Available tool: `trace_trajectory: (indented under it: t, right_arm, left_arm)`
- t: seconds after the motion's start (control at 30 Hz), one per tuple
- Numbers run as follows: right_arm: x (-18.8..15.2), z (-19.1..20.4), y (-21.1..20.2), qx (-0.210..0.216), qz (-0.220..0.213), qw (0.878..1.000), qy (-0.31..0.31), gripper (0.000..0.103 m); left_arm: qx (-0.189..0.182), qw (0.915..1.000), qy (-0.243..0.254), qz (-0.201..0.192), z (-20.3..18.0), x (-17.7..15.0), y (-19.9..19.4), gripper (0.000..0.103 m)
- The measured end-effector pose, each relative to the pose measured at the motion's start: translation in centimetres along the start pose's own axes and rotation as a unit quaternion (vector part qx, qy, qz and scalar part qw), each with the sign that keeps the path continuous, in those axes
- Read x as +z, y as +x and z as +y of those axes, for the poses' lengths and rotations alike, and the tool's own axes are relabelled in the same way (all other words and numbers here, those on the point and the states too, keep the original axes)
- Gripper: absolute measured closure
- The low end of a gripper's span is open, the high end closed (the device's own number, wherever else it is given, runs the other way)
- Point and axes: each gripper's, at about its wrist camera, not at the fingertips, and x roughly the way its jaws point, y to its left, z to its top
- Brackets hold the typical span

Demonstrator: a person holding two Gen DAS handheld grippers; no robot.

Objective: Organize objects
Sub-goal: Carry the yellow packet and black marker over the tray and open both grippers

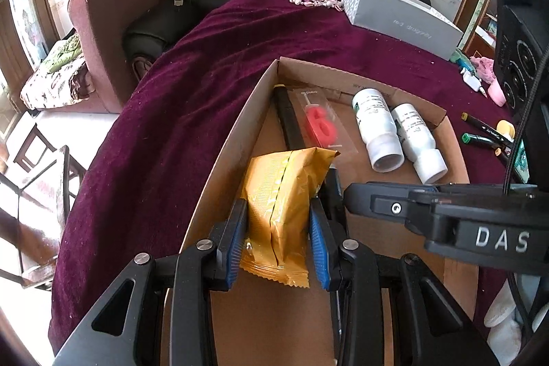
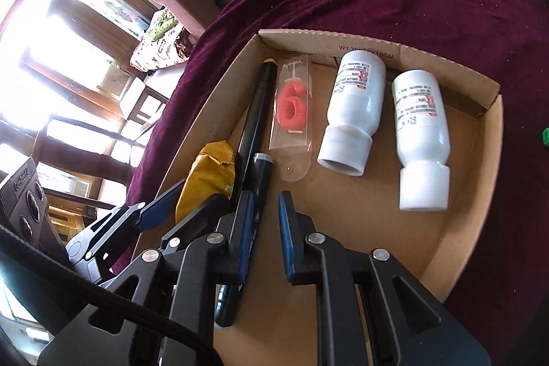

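Lying in the cardboard tray (image 2: 473,180) on the maroon-covered desk (image 1: 192,64): two white bottles (image 2: 357,105) (image 2: 423,139) at two o'clock, one red "6" candle (image 2: 291,107), one black marker (image 2: 255,112). The left gripper (image 1: 278,239) grasps one gold snack packet (image 1: 284,194) at the tray's nine o'clock wall; the right gripper (image 2: 266,235) jaws appear clenched, a second dark marker (image 2: 260,174) alongside.

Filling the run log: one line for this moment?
left gripper shut on gold packet | right gripper shut, black marker alongside | both over cardboard box
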Motion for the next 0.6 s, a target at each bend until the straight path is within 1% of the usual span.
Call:
trace_trajectory:
  t: [0.1,0.17,0.3,0.37,0.43,0.53,0.6]
  right_arm:
    - [-0.1,0.3,-0.1,0.002,0.001,1.000,-0.004,0.089]
    - [-0.2,0.5,-0.3,-0.002,-0.004,1.000,-0.007,0.089]
    - [-0.5,0.9,-1.0,-0.008,-0.019,1.000,-0.016,0.088]
    - [-0.7,1.0,-1.3,-0.008,-0.023,0.999,-0.020,0.085]
    - [-0.9,1.1,-1.5,-0.012,-0.029,0.999,-0.023,0.079]
    - [-1.5,1.1,-2.1,-0.013,-0.037,0.999,-0.026,0.075]
    - [-1.8,1.0,-2.6,-0.015,-0.045,0.999,-0.025,0.073]
  left_arm:
    - [0.004,1.0000,0.001,0.005,-0.2,0.2,0.2,0.072]
    - [0.006,0.9999,-0.001,0.011,-0.1,0.1,0.3,0.069]
    - [-0.001,0.9997,-0.018,0.017,0.6,0.2,0.6,0.058]
    - [-0.005,0.9996,-0.019,0.019,0.5,0.2,0.6,0.058]
    - [-0.004,0.9996,-0.020,0.021,0.4,0.2,0.5,0.054]
    - [-0.008,0.9993,-0.022,0.027,0.3,0.1,0.4,0.048]
    - [-0.011,0.9994,-0.020,0.026,0.1,0.0,0.0,0.048]
